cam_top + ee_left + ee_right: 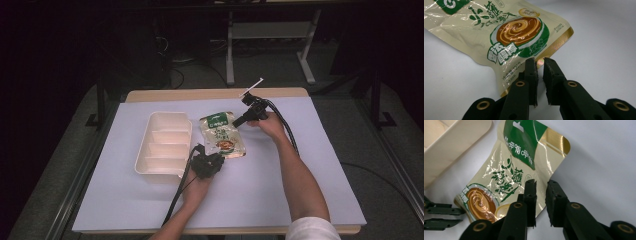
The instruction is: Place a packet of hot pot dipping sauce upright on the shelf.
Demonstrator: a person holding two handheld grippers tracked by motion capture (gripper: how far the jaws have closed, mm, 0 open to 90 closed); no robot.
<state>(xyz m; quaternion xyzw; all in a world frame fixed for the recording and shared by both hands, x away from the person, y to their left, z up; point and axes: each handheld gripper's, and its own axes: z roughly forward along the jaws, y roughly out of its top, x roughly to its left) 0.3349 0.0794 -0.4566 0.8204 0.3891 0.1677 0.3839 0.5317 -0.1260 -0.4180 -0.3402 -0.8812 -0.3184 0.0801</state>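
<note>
Nearest the camera, at the counter's [310, 150] near edge, the person's forearms reached in, each hand carrying a claw. Left claw [212, 161] was clenched on the gilded bottom seam of a snack pouch [223, 134], its black pads pinching the thin foil edge in the left claw view [539, 61]. Right claw [241, 120] sat at the pouch's far right side edge, its pads narrowly apart with the glossy film [506, 170] just under and beside them; I judged it not yet gripping.

That pouch lay flat near the counter's middle, its long axis running from near edge to far edge, the green header toward the far edge. It was a crinkly, shiny, cream-coloured packet with a printed bowl. Just left of it stood a cream plastic tray [141, 160] with ribbed compartments, rigid and smooth.
</note>
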